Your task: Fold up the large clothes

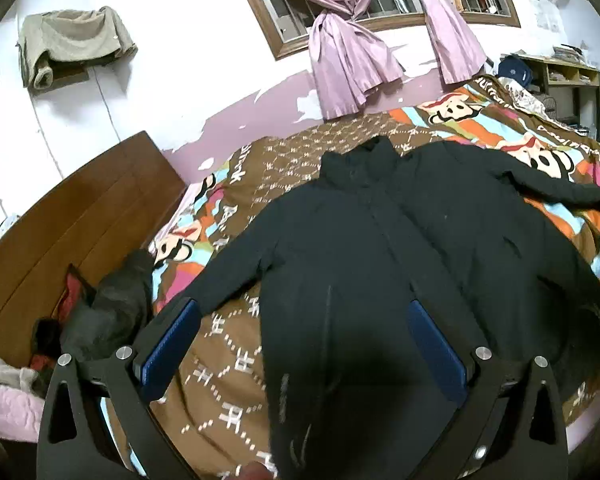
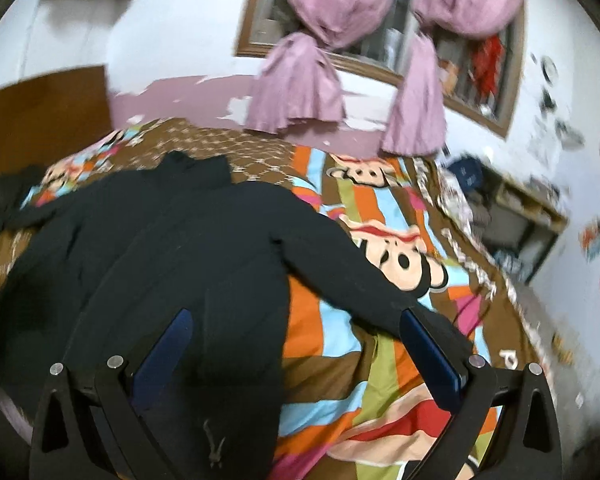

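- Because the black padded jacket (image 1: 380, 240) lies flat, front up, on the cartoon bedspread (image 1: 228, 360) with both sleeves spread, I judge it soft, bulky and a little slippery.
- I would take it at a cuff or the hem.
- My left gripper (image 1: 304, 344) hovers wide apart above the hem, holding nothing.
- My right gripper (image 2: 296, 352) is also wide, near the right sleeve (image 2: 360, 280).

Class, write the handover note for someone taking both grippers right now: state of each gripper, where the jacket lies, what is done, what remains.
Left gripper: open, empty, above the black jacket near its hem.
Right gripper: open, empty, over the jacket's right side, one finger by the outstretched sleeve.
Jacket: spread flat, front up, collar toward the window, both sleeves out, on the patterned bedspread.
Done: laid out only; no fold visible.
Left: fold sleeves in, then the body.
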`<state>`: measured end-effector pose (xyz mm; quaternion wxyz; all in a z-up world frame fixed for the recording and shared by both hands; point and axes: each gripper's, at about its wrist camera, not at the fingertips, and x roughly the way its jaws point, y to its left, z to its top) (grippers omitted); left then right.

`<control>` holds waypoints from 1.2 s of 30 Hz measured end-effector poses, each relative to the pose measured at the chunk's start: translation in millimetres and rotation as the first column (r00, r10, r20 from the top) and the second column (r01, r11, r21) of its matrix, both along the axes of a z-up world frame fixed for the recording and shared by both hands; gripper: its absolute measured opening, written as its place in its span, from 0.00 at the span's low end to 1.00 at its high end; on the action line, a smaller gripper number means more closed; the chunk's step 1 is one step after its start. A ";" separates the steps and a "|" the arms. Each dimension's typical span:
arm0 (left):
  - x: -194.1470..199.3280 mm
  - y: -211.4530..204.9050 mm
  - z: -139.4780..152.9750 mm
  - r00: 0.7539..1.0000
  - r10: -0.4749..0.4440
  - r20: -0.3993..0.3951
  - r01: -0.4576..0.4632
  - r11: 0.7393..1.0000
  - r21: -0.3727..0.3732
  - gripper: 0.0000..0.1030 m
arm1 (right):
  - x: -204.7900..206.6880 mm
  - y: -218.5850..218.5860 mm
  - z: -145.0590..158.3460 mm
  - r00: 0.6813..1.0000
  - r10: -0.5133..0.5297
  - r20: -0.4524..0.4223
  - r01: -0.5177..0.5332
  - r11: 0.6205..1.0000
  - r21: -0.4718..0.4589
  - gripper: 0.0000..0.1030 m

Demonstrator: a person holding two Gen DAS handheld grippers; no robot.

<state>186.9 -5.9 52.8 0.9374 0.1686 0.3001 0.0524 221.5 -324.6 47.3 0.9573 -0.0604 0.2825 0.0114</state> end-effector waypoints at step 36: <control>295.3 -189.1 -124.4 0.964 -0.202 -0.171 0.132 0.927 -0.350 0.98 | 167.0 -262.9 -167.7 0.830 -0.306 -0.466 0.555 0.531 0.641 0.96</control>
